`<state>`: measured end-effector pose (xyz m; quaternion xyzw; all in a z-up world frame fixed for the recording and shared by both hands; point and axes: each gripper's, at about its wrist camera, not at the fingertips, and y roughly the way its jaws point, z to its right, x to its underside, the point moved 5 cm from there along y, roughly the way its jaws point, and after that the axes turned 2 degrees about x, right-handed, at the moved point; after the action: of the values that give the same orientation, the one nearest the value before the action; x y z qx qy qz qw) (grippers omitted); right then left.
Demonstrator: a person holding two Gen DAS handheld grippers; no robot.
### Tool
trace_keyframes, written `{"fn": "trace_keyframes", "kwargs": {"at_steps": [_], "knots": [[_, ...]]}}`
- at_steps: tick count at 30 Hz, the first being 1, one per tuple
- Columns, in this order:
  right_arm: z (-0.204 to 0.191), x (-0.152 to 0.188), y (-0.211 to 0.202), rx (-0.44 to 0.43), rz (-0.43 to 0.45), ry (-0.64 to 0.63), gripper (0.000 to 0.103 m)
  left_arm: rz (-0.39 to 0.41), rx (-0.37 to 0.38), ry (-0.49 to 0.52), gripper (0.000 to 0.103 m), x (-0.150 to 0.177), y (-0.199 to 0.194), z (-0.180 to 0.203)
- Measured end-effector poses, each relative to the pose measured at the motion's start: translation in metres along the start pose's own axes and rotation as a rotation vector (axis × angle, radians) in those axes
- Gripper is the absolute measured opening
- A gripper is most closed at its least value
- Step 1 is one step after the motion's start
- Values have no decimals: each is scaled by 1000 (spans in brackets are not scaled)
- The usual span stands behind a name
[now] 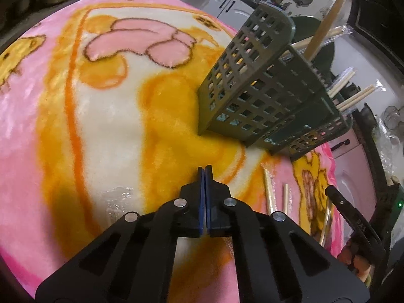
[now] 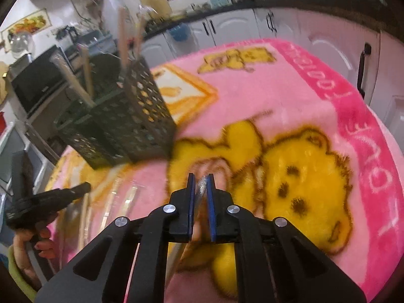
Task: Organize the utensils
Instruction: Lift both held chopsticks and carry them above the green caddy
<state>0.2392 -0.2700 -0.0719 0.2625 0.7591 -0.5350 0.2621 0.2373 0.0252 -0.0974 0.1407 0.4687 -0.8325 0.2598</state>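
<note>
Green slotted caddy [image 1: 265,101] on pink blanket [image 1: 38,126]; left tongs [image 1: 205,170] closed empty; right tongs [image 2: 201,178] gripping wrapped chopsticks [image 2: 202,189].

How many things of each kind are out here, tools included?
Grippers: 2 (left, right)
Basket: 1
Blanket: 1
Chopstick packs: several, too overlapped and blurred to count
Total: 4, packs aside
</note>
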Motion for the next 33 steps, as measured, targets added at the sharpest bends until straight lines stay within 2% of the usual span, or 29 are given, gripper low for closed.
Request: {"fn": "trace_keyframes", "kwargs": {"at_steps": [9,16,33], "knots": [[-12,-1,-24,-9,49,-4,9,-4,52,13,0,6,-9,6],[-26,-8,-40,-28,94,-24,8,48,119,49,0,-1,-36,25],[-74,-40,-96,-128,248,-104,6,195,275,218,0,-34,-110,110]]}}
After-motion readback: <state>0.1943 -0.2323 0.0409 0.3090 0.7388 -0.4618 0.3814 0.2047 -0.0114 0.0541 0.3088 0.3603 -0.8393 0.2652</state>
